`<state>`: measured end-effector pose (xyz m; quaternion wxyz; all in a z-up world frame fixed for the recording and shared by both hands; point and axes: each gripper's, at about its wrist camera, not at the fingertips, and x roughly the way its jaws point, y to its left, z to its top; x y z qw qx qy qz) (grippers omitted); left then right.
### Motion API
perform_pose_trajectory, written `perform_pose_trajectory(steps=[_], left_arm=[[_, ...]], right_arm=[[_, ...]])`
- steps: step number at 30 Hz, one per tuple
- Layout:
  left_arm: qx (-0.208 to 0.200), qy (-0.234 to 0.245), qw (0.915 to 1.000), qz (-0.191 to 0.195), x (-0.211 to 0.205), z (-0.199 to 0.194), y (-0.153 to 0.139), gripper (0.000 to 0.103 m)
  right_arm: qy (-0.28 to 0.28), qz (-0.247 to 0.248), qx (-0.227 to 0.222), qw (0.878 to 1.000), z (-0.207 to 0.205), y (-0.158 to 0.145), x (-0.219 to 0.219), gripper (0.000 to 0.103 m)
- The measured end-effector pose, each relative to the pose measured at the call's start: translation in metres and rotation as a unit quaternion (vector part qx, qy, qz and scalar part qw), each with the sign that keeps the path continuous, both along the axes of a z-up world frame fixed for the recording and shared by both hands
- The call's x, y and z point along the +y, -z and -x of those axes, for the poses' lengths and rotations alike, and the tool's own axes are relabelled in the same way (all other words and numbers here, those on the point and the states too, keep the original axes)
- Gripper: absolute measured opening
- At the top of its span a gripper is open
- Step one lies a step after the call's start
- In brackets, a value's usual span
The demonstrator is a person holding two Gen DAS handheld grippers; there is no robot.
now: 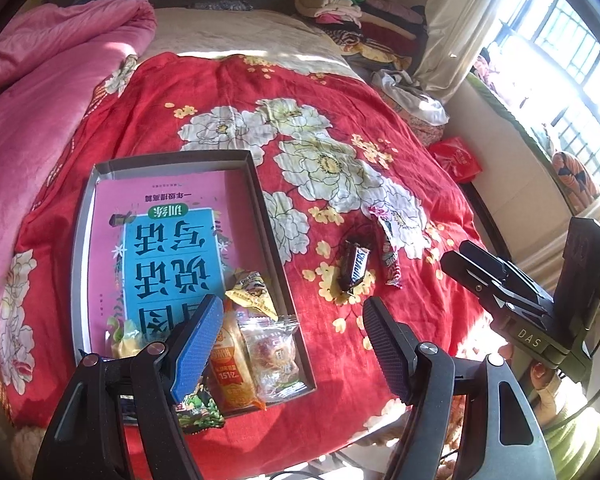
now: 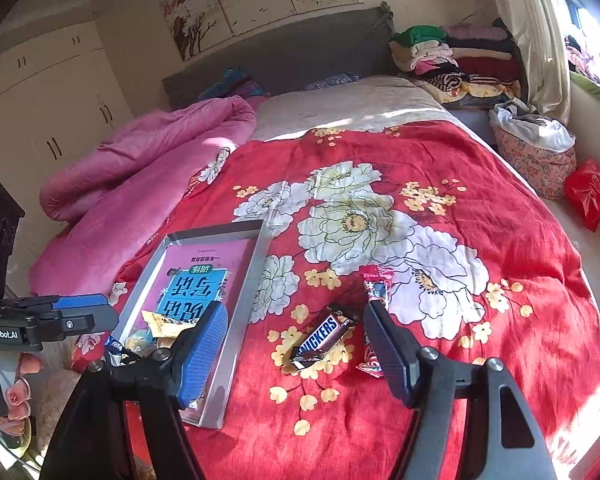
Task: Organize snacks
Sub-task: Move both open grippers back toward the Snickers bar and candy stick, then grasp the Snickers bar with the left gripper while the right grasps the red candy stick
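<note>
A shallow grey box (image 1: 260,184) (image 2: 244,300) lies on the red flowered bedspread with a pink and blue book in it. Several wrapped snacks (image 1: 256,344) sit at the box's near end. A Snickers bar (image 1: 356,266) (image 2: 320,340) and a red candy wrapper (image 1: 390,258) (image 2: 374,284) lie on the bedspread right of the box. My left gripper (image 1: 292,344) is open and empty above the box's near right corner. My right gripper (image 2: 296,348) is open and empty, hovering just above the Snickers bar; it also shows at the right of the left wrist view (image 1: 472,268).
A pink quilt (image 1: 40,100) is bunched at the left of the bed. Folded clothes (image 2: 460,60) are stacked at the headboard. A red bag (image 2: 590,194) lies past the bed's right edge. A window with curtain (image 1: 540,60) is at right.
</note>
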<state>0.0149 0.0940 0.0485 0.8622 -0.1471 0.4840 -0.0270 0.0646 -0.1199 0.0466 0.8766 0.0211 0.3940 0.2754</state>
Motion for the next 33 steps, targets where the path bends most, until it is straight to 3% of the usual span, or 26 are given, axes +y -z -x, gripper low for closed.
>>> perform_pose_trajectory(steps=[12,25,33], left_arm=[[0.029,0.050,0.9983,-0.011,-0.043,-0.031,0.020,0.074],[0.081,0.079,0.9934,-0.014,-0.079,-0.073,0.063,0.074],[0.104,0.082,0.9910,-0.021,-0.091,-0.096,0.086,0.074]], right_arm=[[0.031,0.031,0.036,0.998,-0.014,0.040,-0.029,0.071],[0.020,0.064,0.065,0.996,-0.031,0.092,-0.028,0.070],[0.005,0.068,0.071,0.995,-0.049,0.112,-0.020,0.058]])
